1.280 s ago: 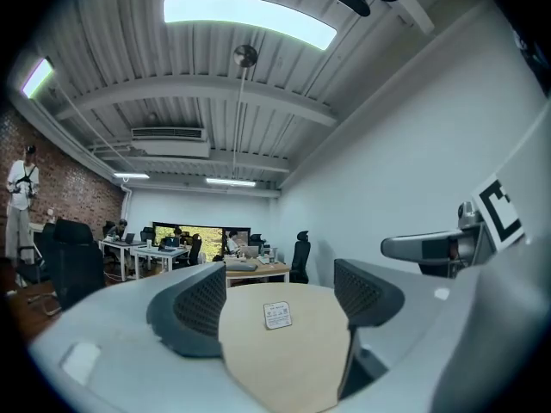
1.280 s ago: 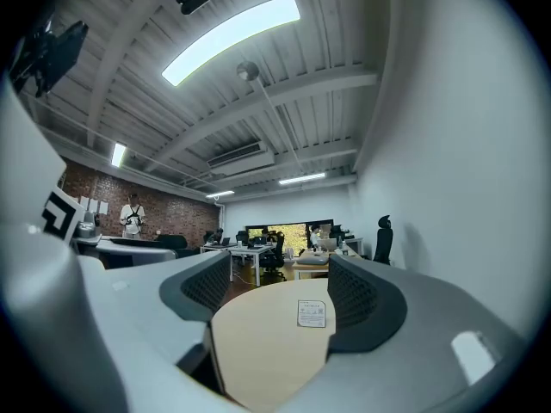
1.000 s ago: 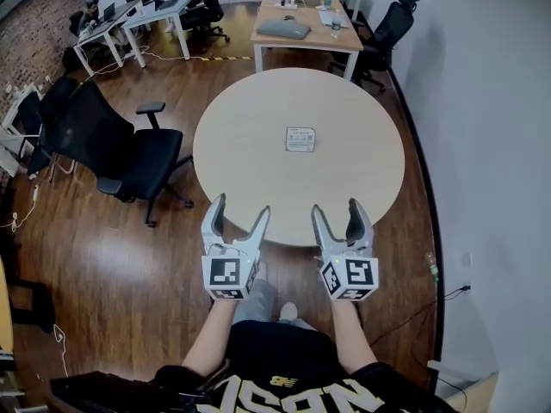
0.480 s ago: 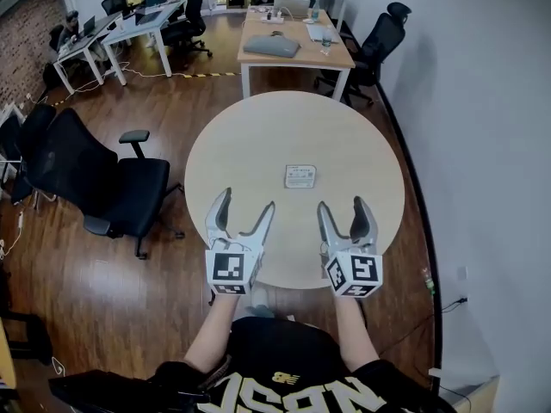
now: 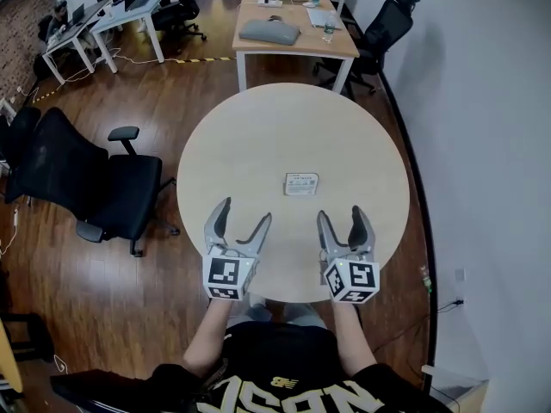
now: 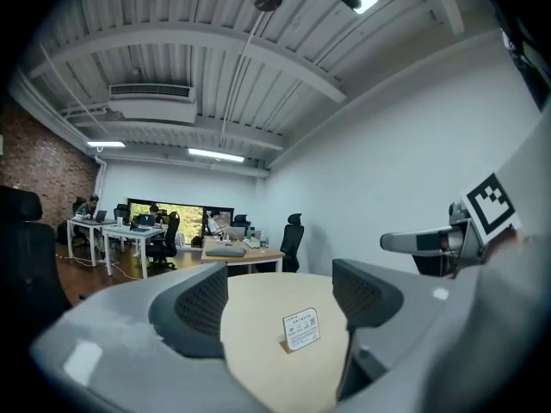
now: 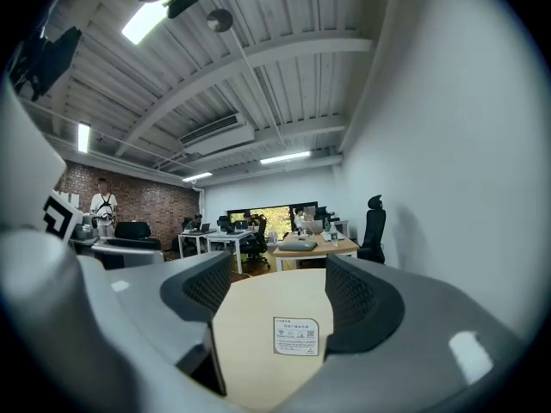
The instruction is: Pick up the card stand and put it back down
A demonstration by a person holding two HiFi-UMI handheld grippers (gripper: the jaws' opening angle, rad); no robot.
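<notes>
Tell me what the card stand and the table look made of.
Card stand: flat, stiff white face with print, so card or plastic sheet; I cannot tell which. Table: pale beige top, even in colour and matte with no glare, likely wood-look laminate, though that is a guess.

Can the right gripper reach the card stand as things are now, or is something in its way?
Probably yes. The right gripper is open, and only bare table lies between it and the card stand straight ahead.
</notes>
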